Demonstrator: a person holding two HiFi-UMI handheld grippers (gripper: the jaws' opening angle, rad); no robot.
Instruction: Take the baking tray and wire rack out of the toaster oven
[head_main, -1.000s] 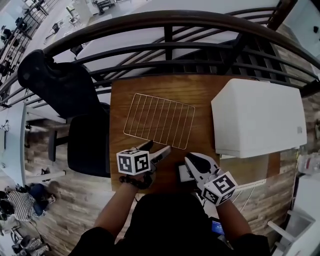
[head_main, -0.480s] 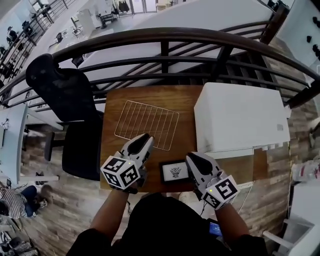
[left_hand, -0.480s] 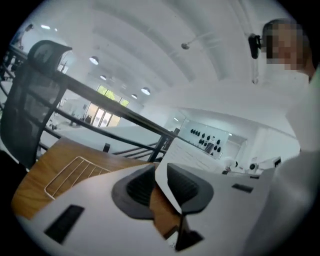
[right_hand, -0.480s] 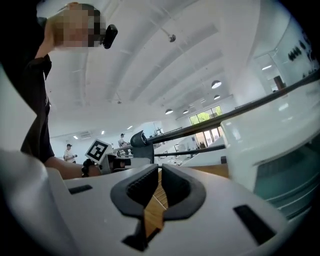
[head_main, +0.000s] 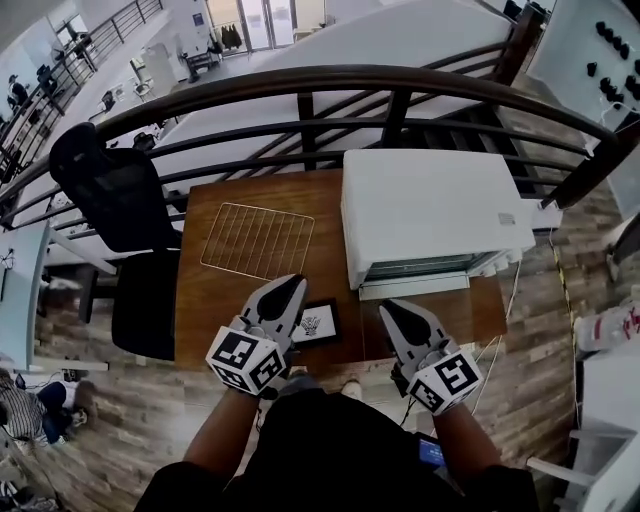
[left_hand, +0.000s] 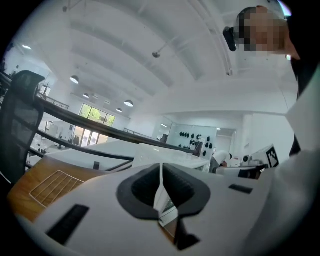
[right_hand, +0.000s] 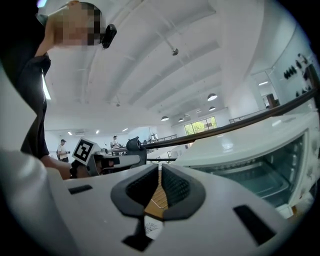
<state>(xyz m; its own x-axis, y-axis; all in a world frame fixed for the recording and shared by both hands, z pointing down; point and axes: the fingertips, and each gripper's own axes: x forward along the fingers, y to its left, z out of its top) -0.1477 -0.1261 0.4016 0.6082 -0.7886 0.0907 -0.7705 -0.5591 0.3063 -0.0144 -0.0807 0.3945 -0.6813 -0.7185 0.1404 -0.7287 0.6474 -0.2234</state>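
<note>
Lying on surface (head_main: 200, 312): wire rack (head_main: 257, 240), just left of toaster oven (head_main: 430, 215)
Left tool (head_main: 289, 284): clenched, empty
Right tool (head_main: 386, 306): jaws just closing, together, empty
Room: railing (head_main: 330, 73) behind surface, office chair (head_main: 110, 185) at left

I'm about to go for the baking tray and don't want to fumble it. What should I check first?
1. The wire rack is out of the toaster oven: ok, it lies flat on the table beside it.
2. The baking tray is out: cannot tell, none in view.
3. The oven door is open: not ok, looks shut.
4. The left gripper is free: ok, jaws just closed, empty.
5. The right gripper is free: ok, jaws just closed, empty.
</note>
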